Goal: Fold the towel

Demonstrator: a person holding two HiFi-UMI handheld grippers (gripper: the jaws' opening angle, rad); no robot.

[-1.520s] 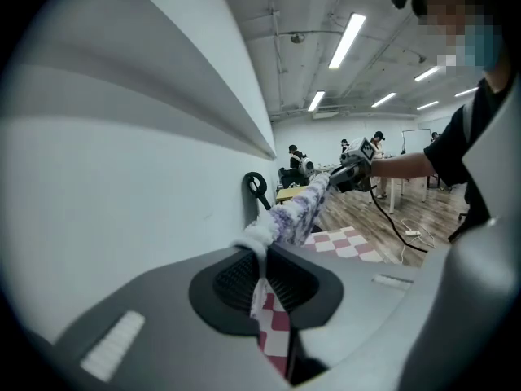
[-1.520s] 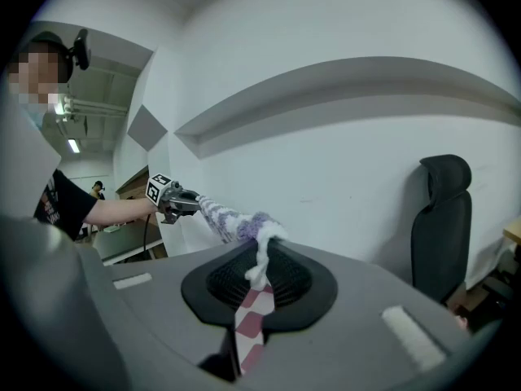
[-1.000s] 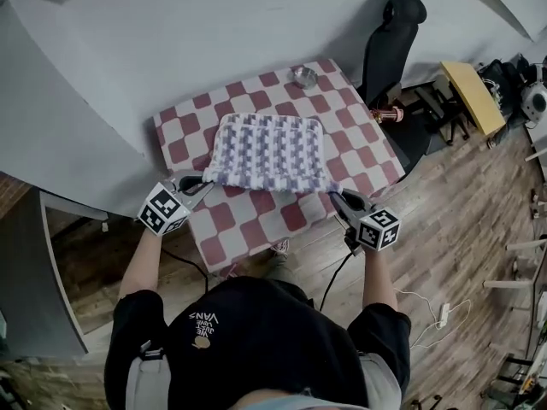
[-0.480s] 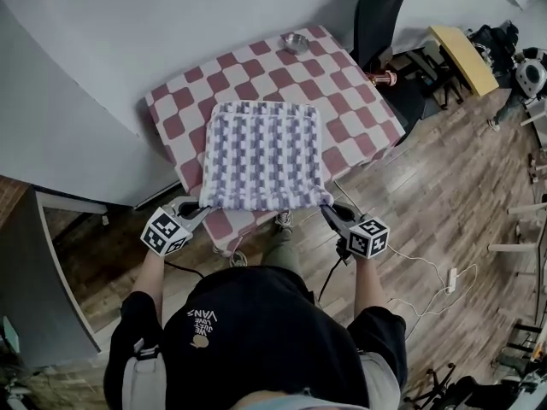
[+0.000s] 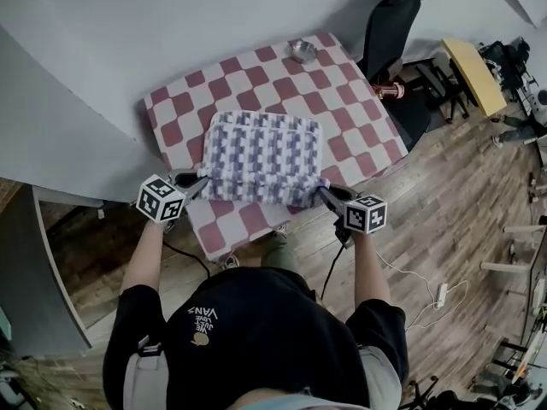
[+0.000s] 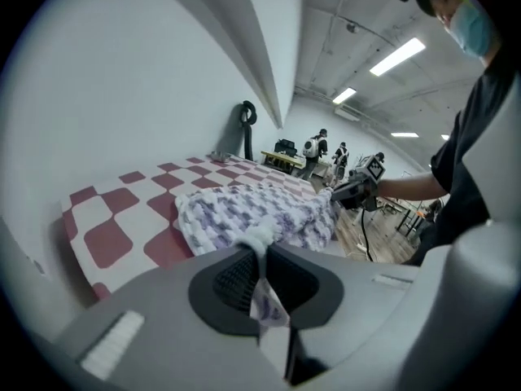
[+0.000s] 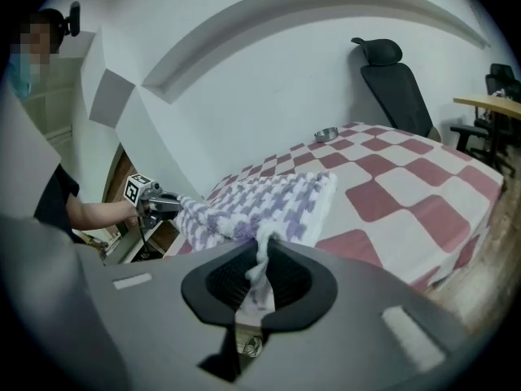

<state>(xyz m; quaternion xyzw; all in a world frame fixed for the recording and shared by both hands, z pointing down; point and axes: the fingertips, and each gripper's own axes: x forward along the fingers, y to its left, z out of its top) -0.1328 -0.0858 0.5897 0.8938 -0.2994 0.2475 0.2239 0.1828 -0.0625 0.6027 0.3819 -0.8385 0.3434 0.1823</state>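
Head view: left gripper (image 5: 197,178) and right gripper (image 5: 326,193) each pinch a near corner of the purple-and-white towel (image 5: 263,152), which lies mostly spread on the checkered table (image 5: 256,79), so the fold looks barely begun, with the carry-over left to do.

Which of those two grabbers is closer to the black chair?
Right. The right gripper holds the towel corner nearest the black chair; the left gripper holds the other near corner, farther across the table.
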